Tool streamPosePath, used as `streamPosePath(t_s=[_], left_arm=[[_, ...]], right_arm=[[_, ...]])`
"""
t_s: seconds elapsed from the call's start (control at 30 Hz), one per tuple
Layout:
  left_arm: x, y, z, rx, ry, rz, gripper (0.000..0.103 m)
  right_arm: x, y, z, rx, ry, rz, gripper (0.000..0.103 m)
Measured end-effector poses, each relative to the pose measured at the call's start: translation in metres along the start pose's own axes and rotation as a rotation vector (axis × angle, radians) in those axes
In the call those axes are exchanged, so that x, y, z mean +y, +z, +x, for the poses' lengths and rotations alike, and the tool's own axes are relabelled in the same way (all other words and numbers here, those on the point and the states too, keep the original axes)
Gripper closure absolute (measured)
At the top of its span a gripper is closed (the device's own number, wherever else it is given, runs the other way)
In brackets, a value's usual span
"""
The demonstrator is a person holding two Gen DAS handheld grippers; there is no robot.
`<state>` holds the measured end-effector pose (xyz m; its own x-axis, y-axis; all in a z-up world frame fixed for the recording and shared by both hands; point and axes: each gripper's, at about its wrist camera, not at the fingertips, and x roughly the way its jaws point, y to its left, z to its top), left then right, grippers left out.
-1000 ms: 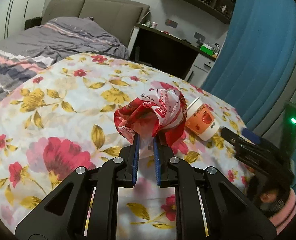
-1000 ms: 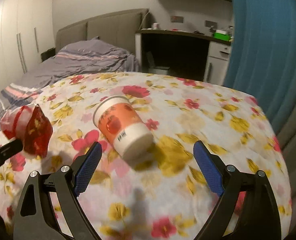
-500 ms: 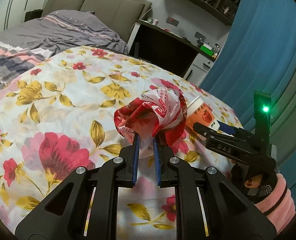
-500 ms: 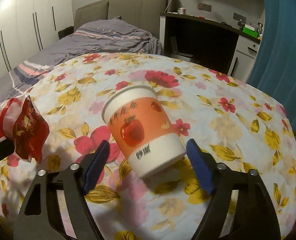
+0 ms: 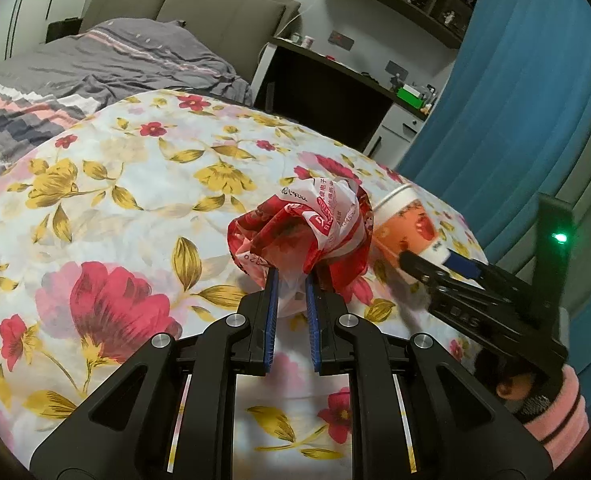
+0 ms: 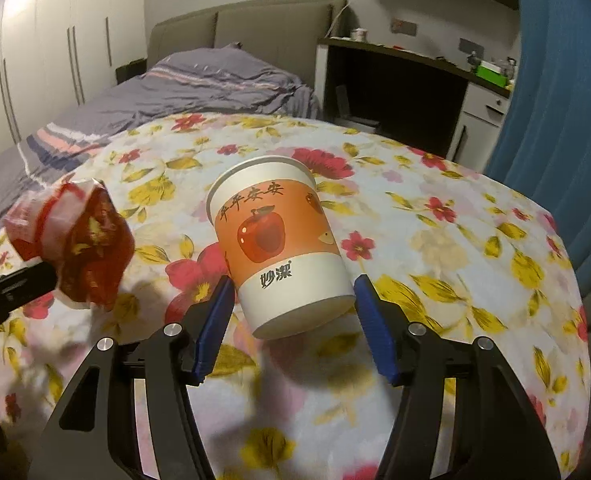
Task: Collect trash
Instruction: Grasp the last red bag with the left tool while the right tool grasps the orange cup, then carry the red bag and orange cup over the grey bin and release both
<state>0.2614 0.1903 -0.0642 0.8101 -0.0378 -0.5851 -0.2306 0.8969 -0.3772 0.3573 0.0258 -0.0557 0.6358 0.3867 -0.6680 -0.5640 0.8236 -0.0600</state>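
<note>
A second ago the right gripper (image 6: 291, 320) stood wide and short of the paper cup (image 6: 279, 240); now it has advanced and its jaws are closing, so a grasp looks imminent. The cup lies tipped on the floral cloth (image 6: 435, 240), base toward the camera, between the blue pads (image 6: 215, 320) at 9 and 3 o'clock, a sliver of gap showing at each side. At 9 o'clock of the cup, the left gripper (image 5: 291, 280) stays clamped on a crumpled red-and-white wrapper (image 5: 303, 228), held above the cloth.
</note>
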Motion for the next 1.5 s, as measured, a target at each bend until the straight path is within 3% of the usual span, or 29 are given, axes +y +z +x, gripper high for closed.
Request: streamPosePath(t_s=[0.37,0.63,0.83,1.03,1.2,1.37,1.5], left_arm=[[-0.037,-0.006,-0.009,-0.006,-0.036,0.088,0.090],[-0.114,-0.018,-0.039,-0.018,-0.154,0.206,0.090],[-0.198,-0.040,-0.048,0.012,-0.285,0.313,0.090],[-0.300,-0.080,-0.041,0.065,-0.422,0.445,0.090],[-0.382,-0.124,-0.019,0.157,-0.538,0.518,0.090],[-0.428,-0.159,0.008,0.251,-0.580,0.545,0.090],[-0.443,-0.176,0.025,0.312,-0.597,0.549,0.089]], right_arm=[[-0.019,-0.031,-0.087,-0.061,-0.078,0.045,0.043],[-0.059,-0.064,-0.166,-0.125,-0.149,0.125,0.043],[-0.112,-0.112,-0.224,-0.150,-0.260,0.275,0.043],[-0.183,-0.177,-0.274,-0.155,-0.467,0.486,0.043],[-0.220,-0.218,-0.292,-0.132,-0.608,0.580,0.042],[-0.240,-0.244,-0.293,-0.105,-0.629,0.620,0.042],[-0.248,-0.255,-0.288,-0.089,-0.626,0.634,0.044]])
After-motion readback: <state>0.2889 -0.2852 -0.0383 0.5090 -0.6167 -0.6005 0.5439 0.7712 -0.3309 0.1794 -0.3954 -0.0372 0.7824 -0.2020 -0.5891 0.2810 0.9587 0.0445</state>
